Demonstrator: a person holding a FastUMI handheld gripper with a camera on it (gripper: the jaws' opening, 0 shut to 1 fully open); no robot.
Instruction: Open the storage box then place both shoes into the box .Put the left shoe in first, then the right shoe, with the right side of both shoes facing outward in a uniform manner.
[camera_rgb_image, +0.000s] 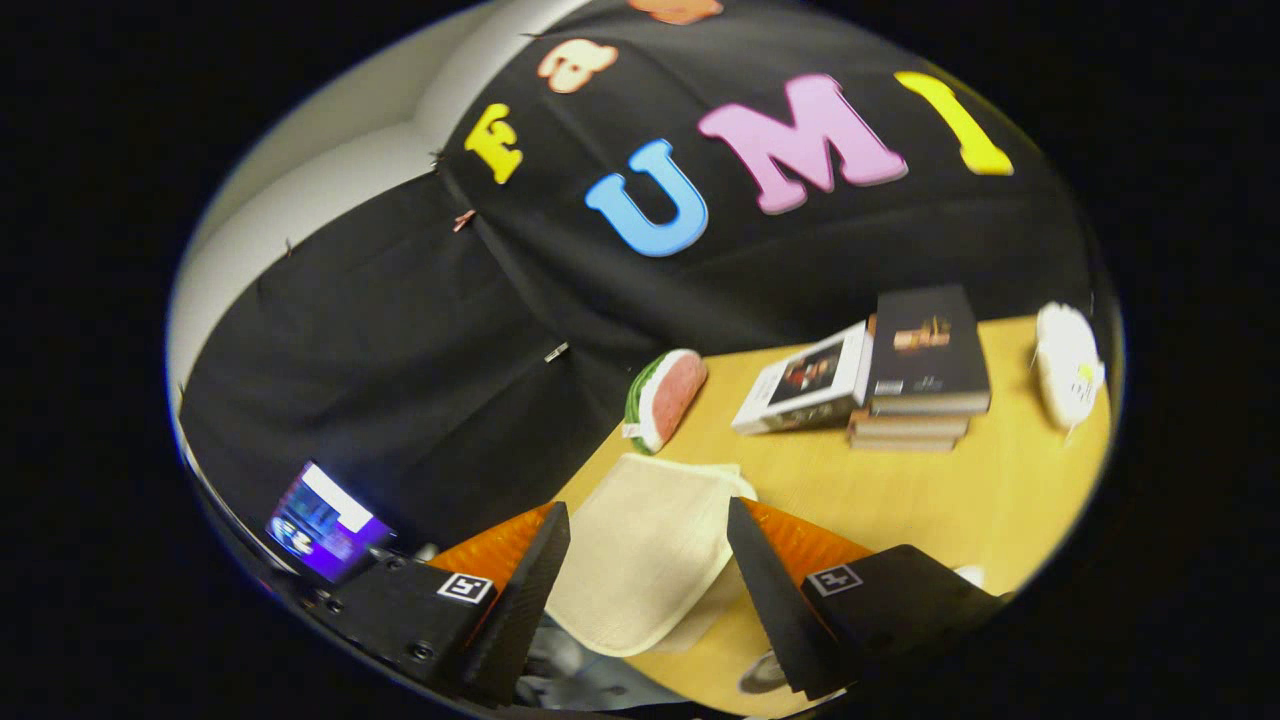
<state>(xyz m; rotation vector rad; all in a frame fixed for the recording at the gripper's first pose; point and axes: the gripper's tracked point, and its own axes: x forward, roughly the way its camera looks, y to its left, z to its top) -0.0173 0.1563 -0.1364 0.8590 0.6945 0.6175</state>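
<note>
A cream shoe (645, 555) with a woven-looking surface fills the gap between my fingers, its flat side turned toward the camera. My gripper (650, 570) is shut on it: both fingers meet its sides. The shoe's lower end hangs past the near edge of the wooden table (900, 500), so it is held up off the surface. The whole view is tilted. A white object with a yellow tag (1068, 368) lies at the far right of the table; I cannot tell whether it is the other shoe.
A watermelon-slice toy (665, 398) stands at the table's far edge, just beyond the shoe. A stack of books (920, 370) with a lighter book (805, 385) leaning on it sits farther right. A lit screen (325, 525) glows off the table's left.
</note>
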